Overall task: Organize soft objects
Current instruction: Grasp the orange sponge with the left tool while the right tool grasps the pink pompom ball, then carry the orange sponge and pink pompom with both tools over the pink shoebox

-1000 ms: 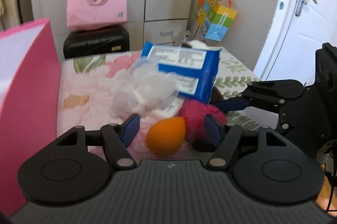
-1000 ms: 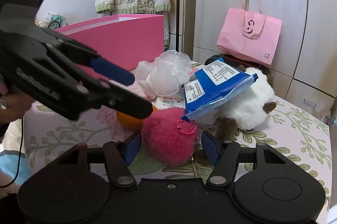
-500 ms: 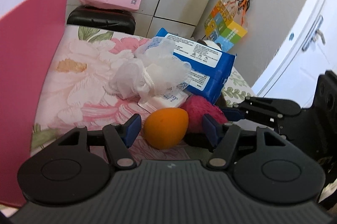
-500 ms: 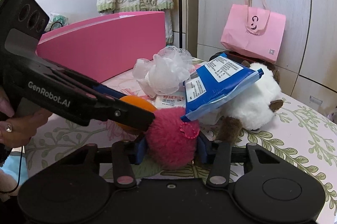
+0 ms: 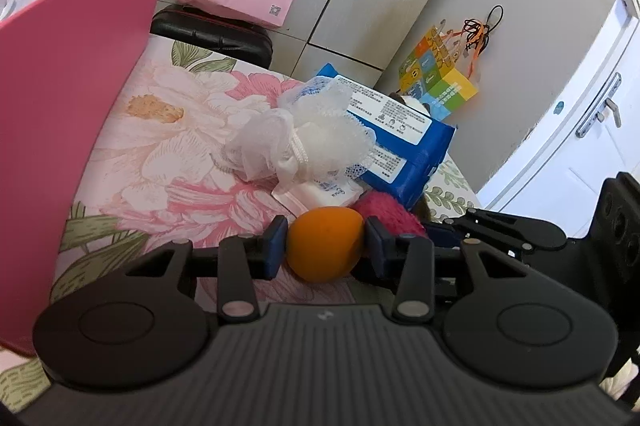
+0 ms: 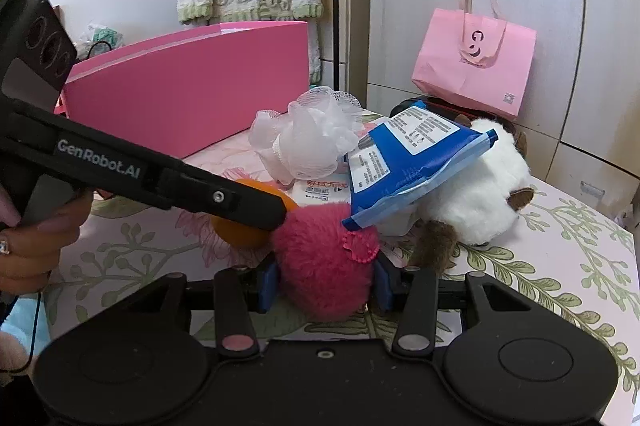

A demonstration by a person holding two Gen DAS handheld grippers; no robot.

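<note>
Jaws on both sides have closed since a second ago: we had them standing wide around the targets then, and now each pair presses its object. Left gripper [image 5: 325, 250] is clamped on the orange sponge [image 5: 325, 244], pads touching both flanks. Right gripper [image 6: 324, 280] is clamped on the pink pom-pom [image 6: 324, 260]; it closed half a second back and the left followed. Our read: both grasps are made, so lift and transfer to the pink box [image 6: 192, 101] comes next, though neither object looks clear of the floral bedcover [image 6: 560, 258] yet.

Both objects sit side by side and touching at the near edge of the pile, with the box beside and behind it.

Count, as far as we can see:
- 1 orange sponge, held
- 1 pink pom-pom, held
- 1 white mesh bath pouf [image 6: 312, 133], loose
- 1 blue wipes pack [image 6: 416, 153], lying over the plush and overhanging the pom-pom
- 1 small white tissue pack [image 6: 320, 190], under the pouf
- 1 white-and-brown plush toy [image 6: 480, 185]
- 1 pink box

Risk: lifting the pom-pom may drag the blue pack with it.
</note>
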